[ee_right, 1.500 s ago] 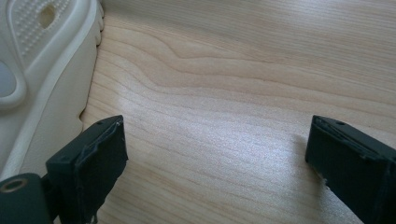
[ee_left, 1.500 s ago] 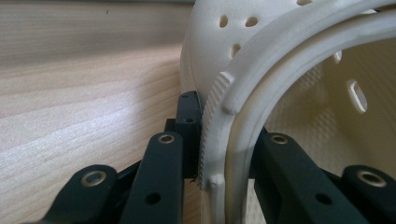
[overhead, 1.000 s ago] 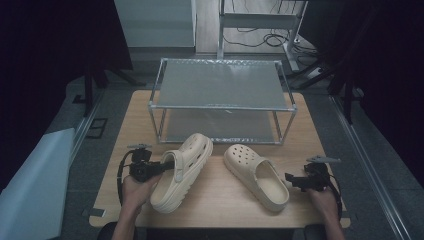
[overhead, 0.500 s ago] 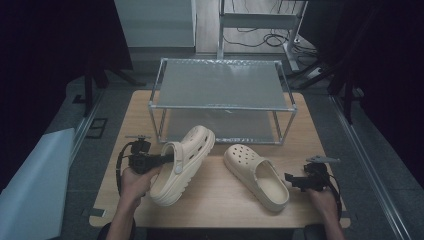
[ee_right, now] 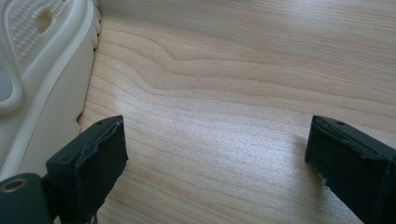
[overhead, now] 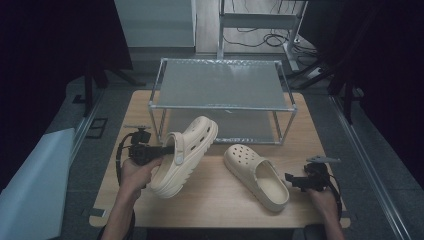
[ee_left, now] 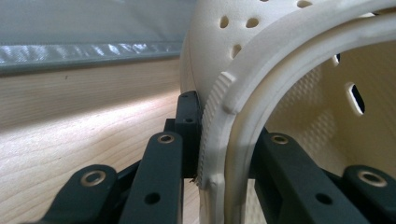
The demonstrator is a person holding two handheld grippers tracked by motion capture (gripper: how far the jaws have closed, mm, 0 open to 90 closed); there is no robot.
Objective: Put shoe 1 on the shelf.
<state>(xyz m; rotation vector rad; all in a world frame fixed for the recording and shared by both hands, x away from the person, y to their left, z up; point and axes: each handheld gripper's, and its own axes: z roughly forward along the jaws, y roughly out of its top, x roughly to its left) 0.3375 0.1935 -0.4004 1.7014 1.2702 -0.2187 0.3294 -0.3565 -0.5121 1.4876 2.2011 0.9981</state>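
Two cream clogs are on the wooden table [overhead: 215, 205]. My left gripper [overhead: 167, 148] is shut on the side rim of the left clog [overhead: 187, 152], which hangs tilted, toe up toward the rack and heel low over the table. In the left gripper view the black jaws pinch that clog's rim [ee_left: 219, 140], one jaw outside and one inside the opening. The right clog [overhead: 256, 175] lies flat on its sole. My right gripper [overhead: 295, 181] rests on the table just right of its heel, open and holding nothing; the right gripper view shows that clog's edge [ee_right: 42, 84] beside the left jaw.
A two-tier metal-frame rack [overhead: 222, 97] with grey shelves stands at the back of the table, just beyond the raised clog's toe. Bare wood [ee_right: 224, 93] lies between the right gripper's jaws. Dark floor and a pale sheet [overhead: 30, 185] border the table at the left.
The left gripper has lifted the left clog off the table and tipped its toe up toward the rack. The right gripper and right clog have stayed put.
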